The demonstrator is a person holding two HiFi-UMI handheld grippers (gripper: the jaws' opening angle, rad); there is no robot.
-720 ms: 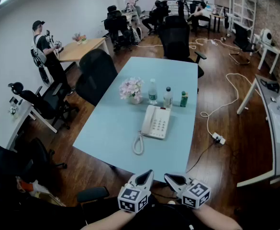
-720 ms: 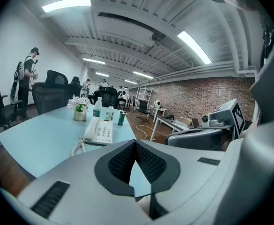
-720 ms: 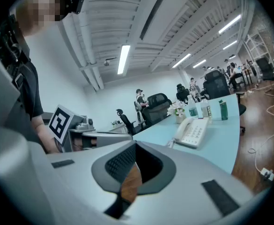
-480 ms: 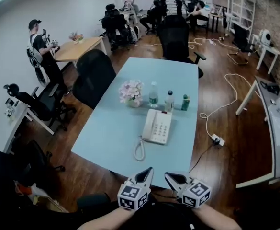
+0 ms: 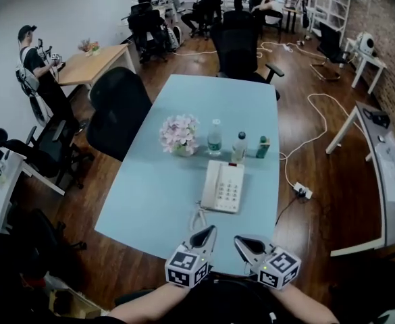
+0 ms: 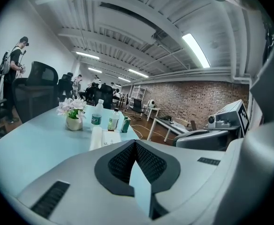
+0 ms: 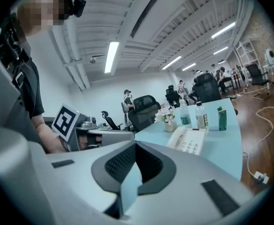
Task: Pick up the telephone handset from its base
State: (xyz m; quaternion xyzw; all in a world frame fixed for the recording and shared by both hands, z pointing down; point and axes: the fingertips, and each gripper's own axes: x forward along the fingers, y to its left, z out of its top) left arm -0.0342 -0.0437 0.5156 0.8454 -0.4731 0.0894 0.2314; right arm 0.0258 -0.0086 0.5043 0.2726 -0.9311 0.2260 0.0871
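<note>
The white telephone (image 5: 224, 187) lies on the light blue table (image 5: 163, 194), with its handset (image 5: 211, 184) resting on the left side of the base and the coiled cord (image 5: 198, 219) trailing toward me. My left gripper (image 5: 207, 233) and right gripper (image 5: 242, 242) hover side by side at the table's near edge, short of the phone. Both are shut with nothing between the jaws. The left gripper view shows the handset (image 6: 96, 137) ahead beyond the closed tips (image 6: 136, 144). In the right gripper view the phone (image 7: 189, 142) lies ahead to the right of the tips (image 7: 136, 146).
Behind the phone stand a flower vase (image 5: 179, 133), two bottles (image 5: 215, 138) and a green carton (image 5: 262, 147). Black office chairs (image 5: 116, 110) flank the table's left and far end. A cable and power strip (image 5: 300, 192) lie on the floor at right. People stand at the back left.
The table and phone have drawn nearer to me in the head view. Both grippers now reach the table's near edge, still shut and side by side.
</note>
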